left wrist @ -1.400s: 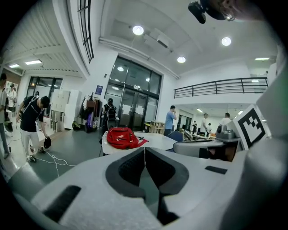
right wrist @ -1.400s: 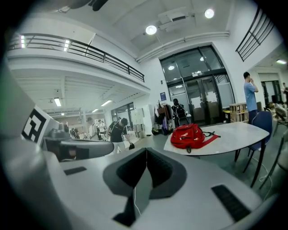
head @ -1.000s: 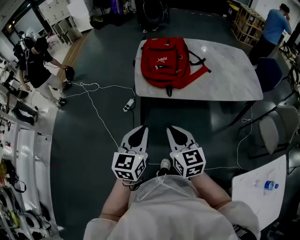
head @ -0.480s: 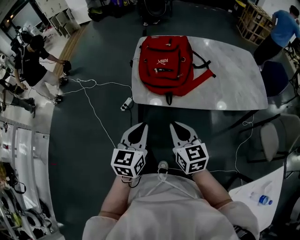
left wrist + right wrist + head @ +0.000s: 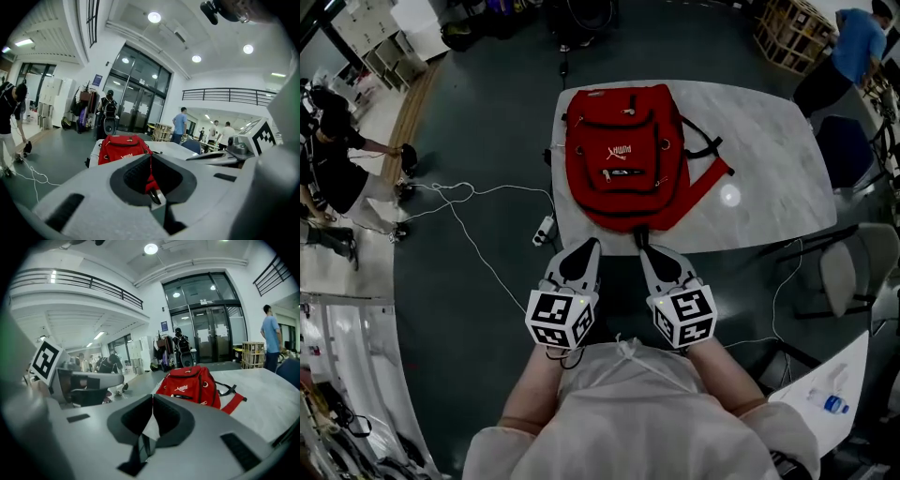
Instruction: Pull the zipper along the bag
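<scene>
A red backpack (image 5: 623,155) lies flat on the pale marble table (image 5: 769,169), with its straps trailing right. It has a zipped front pocket and a black pull tab at its near end. My left gripper (image 5: 588,246) and right gripper (image 5: 643,251) are held side by side just short of the table's near edge, and both are shut on nothing. In the left gripper view the backpack (image 5: 123,149) sits beyond the shut left gripper (image 5: 151,157). From the right gripper view, the backpack (image 5: 190,385) lies ahead of the shut right gripper (image 5: 153,398).
A power strip (image 5: 545,228) with white cables lies on the dark floor left of the table. A grey chair (image 5: 851,270) and a blue chair (image 5: 839,145) stand to the right. A second table (image 5: 825,380) at bottom right carries a water bottle (image 5: 835,405). People stand far left and top right.
Both grippers and my view have moved forward towards the table. The backpack now lies much closer, its near end just beyond the fingertips. Both grippers stayed shut.
</scene>
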Demonstrator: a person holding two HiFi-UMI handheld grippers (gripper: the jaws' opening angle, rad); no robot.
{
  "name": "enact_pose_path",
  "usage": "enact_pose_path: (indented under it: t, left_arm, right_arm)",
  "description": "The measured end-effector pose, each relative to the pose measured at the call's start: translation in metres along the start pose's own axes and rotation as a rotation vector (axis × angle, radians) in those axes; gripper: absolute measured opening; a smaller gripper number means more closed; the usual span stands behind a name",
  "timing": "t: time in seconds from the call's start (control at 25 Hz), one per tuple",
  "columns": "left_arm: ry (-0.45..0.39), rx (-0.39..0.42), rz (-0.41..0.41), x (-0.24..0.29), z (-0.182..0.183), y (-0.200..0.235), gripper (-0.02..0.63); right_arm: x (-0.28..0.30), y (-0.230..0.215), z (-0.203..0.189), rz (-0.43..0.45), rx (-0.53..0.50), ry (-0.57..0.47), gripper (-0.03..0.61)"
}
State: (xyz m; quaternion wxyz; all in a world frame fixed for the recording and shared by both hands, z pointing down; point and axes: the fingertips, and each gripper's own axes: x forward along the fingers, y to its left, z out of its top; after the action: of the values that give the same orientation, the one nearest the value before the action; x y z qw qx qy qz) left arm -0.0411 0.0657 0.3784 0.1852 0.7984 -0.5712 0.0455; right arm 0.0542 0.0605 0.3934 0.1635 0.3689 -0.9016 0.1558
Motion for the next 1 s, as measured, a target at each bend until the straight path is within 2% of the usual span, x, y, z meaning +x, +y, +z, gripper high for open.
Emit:
enact_pose_path:
  t: [0.28,0.48,0.72,1.0]
  left_arm:
    - [0.05,0.023,-0.091,0.072,0.033,0.079,0.021]
    - [0.109,0.024,-0.135,0.11,0.036,0.131,0.021]
    - [0.212,-0.013,-0.166,0.14,0.012,0.164,0.021]
    - [0.317,-0.062,-0.19,0.17,-0.038,0.17,0.021]
  right_arm:
    - [0.094,-0.026,0.039,-0.091,0.037,0.015,0.028]
    - [0.152,-0.039,0.053,-0.149,0.08,0.035,0.028]
    - [0.197,-0.047,0.048,-0.189,0.114,0.093,0.028]
    - [0.234,-0.064,0.01,-0.185,0.131,0.196,0.028]
